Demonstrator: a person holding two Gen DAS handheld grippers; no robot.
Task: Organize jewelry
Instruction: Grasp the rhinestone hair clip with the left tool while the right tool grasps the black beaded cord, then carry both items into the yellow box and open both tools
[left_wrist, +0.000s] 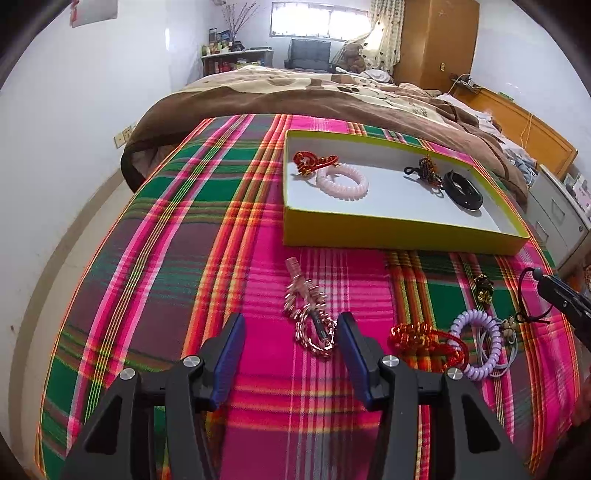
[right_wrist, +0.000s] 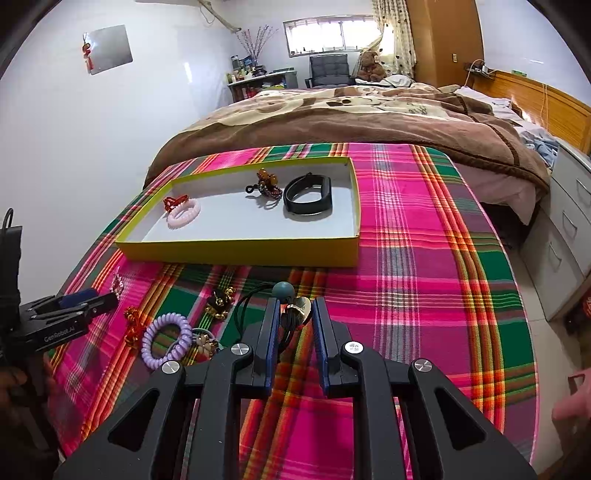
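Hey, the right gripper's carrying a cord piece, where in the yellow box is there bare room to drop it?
In the box, the floor is bare along the near wall, in front of the pink coil and black band, and in the gap between the coil and beaded charm. The back is crowded. The right gripper holds the cord piece.

We note a table under a bright pink, green and orange plaid cloth (left_wrist: 221, 229), with a shallow yellow-green cardboard tray (left_wrist: 399, 234) lying toward its far side. Loose on the cloth nearer us lie a rose-gold chain bundle (left_wrist: 310, 317), a red-and-gold knotted ornament (left_wrist: 417, 334), a lilac spiral hair tie (left_wrist: 480, 347) and a small black-and-gold trinket (left_wrist: 484, 288). We place the lilac tie just beside the red ornament.
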